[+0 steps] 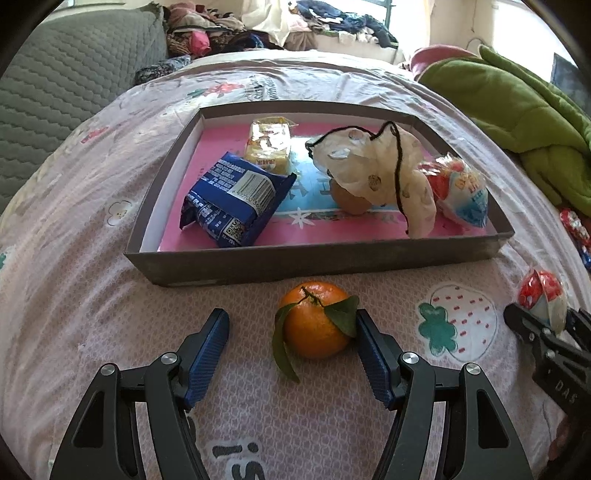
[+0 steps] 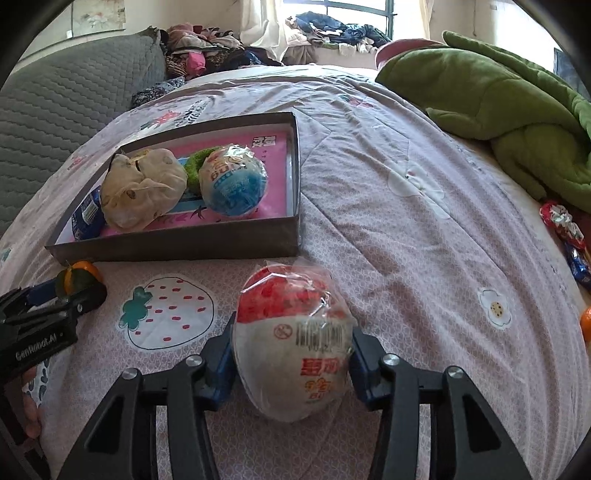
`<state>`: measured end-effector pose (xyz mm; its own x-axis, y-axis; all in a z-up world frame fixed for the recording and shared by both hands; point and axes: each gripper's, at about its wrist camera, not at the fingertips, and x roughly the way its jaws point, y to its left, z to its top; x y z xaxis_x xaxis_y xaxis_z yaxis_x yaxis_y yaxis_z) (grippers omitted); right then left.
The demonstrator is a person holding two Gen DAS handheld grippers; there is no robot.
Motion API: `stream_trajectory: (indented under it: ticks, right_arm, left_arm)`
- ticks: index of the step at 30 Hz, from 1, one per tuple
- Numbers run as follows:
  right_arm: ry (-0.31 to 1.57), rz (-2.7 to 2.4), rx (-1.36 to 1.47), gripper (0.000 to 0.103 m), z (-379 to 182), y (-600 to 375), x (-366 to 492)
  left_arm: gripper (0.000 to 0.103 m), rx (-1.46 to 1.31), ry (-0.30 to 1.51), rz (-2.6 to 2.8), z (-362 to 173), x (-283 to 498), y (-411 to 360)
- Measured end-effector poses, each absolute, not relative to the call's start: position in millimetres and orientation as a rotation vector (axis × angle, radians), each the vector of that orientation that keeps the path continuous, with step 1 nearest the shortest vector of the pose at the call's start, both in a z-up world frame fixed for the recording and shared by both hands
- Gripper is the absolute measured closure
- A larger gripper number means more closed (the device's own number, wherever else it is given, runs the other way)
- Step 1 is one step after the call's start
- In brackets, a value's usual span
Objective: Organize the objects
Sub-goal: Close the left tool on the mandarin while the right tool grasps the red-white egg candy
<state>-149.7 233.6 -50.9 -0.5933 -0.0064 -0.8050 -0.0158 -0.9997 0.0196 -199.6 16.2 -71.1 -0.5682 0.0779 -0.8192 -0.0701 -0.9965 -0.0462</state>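
The left gripper (image 1: 291,332) stands wide open around a tangerine (image 1: 314,321): its right blue pad (image 1: 371,354) touches a leaf, while the left pad is well clear of the fruit. The right gripper (image 2: 291,365) is closed on a wrapped egg-shaped snack (image 2: 293,347), both pads pressed to the crinkled plastic. Both work over a pink quilt (image 2: 388,229) printed with strawberries and flowers, spread over a bed. The tangerine sits on the quilt just in front of the near wall of a shallow grey box (image 1: 314,254), stem up with two green leaves. Inside the box lie a blue packet (image 1: 232,199), a yellow packet (image 1: 267,147), a cream cloth pouch (image 1: 373,170) and another wrapped snack (image 1: 461,192). To the right of the box the quilt is open up to a green blanket (image 2: 498,85); a grey quilted cushion (image 1: 62,96) borders the left, and piled clothes (image 2: 332,29) lie by the bright window beyond.
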Motion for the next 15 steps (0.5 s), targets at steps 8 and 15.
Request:
stream_trajectory:
  ticks: [8, 15]
  right_arm:
    - [0.021, 2.852, -1.408, 0.052, -43.0, 223.1, -147.4]
    - [0.0, 2.884, -1.412, 0.052, -39.4, 213.3, -144.7]
  left_arm:
    - [0.063, -1.378, -0.01, 2.701, -68.8, -197.6, 21.1]
    - [0.064, -1.384, -0.012, 2.7, -67.0, -194.6, 19.6]
